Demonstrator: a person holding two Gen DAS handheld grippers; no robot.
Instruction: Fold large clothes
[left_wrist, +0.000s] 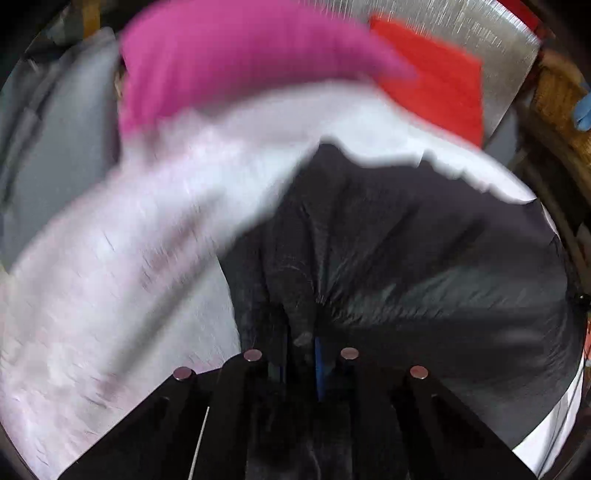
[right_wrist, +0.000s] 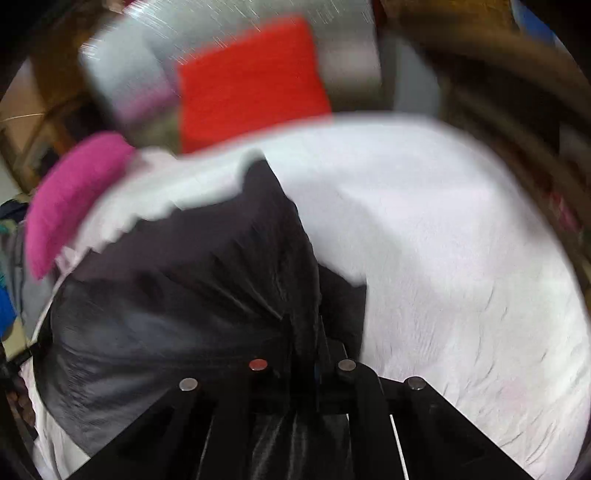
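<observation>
A large black garment of thin shiny cloth (left_wrist: 424, 266) is stretched over a white sheet-covered surface (left_wrist: 110, 277). My left gripper (left_wrist: 301, 332) is shut on a bunched edge of the black garment, with folds radiating from the pinch. In the right wrist view the same black garment (right_wrist: 177, 295) spreads to the left over the white surface (right_wrist: 461, 240). My right gripper (right_wrist: 303, 343) is shut on another bunched edge of it. The fingertips are hidden in the cloth. Both views are blurred by motion.
A pink cloth (left_wrist: 229, 59) lies at the far edge of the white surface, also in the right wrist view (right_wrist: 70, 195). A red folded item (left_wrist: 439, 74) (right_wrist: 251, 77) and a grey cushion (left_wrist: 55, 122) lie beyond. Wooden furniture (left_wrist: 561, 103) stands to the right.
</observation>
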